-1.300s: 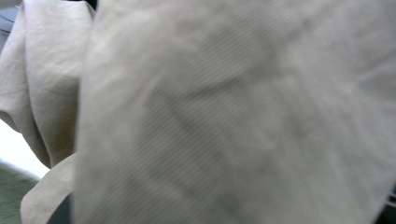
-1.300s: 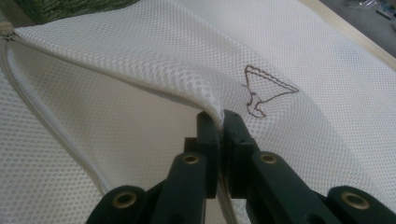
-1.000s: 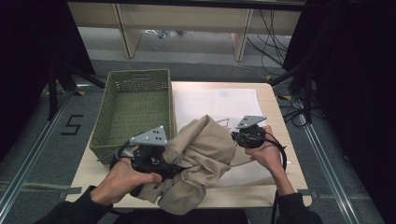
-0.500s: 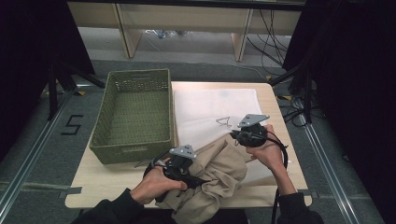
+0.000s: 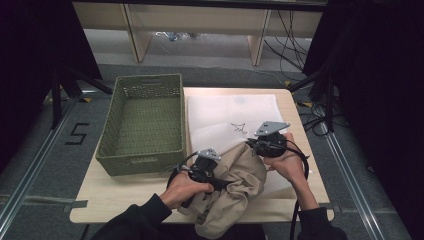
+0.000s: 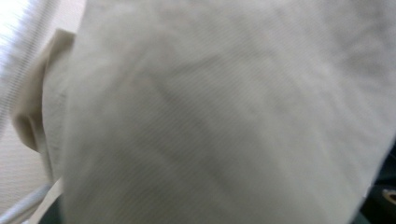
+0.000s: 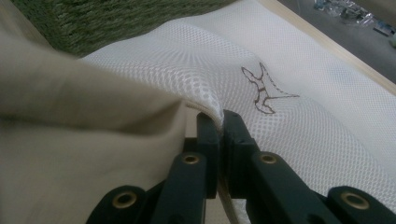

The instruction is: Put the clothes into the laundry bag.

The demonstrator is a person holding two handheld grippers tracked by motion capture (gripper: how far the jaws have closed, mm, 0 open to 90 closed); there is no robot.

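Note:
A crumpled beige garment (image 5: pixel 237 187) lies at the table's front edge and hangs partly over it. My left gripper (image 5: pixel 222 181) is sunk into its left side, shut on a thick bunch of the cloth. In the left gripper view the beige garment (image 6: pixel 210 116) covers the jaws. A white mesh bag (image 5: pixel 232 112) with a small brown stitched figure lies flat behind the garment. My right gripper (image 5: pixel 251 145) is shut on the near edge of the mesh bag (image 7: pixel 303 93), pinching it up at the tips (image 7: pixel 220 122), with the garment (image 7: pixel 70 121) right beside them.
A green woven basket (image 5: pixel 145 162) stands on the left half of the light wooden table (image 5: pixel 125 200), its wall (image 7: pixel 116 18) close behind the mesh bag. Shelving and cables lie on the floor beyond the far edge.
My left hand has moved right and down toward the front edge, taking the garment with it. The cloth is now bunched lower, baring more of the mesh bag. The right hand stayed put.

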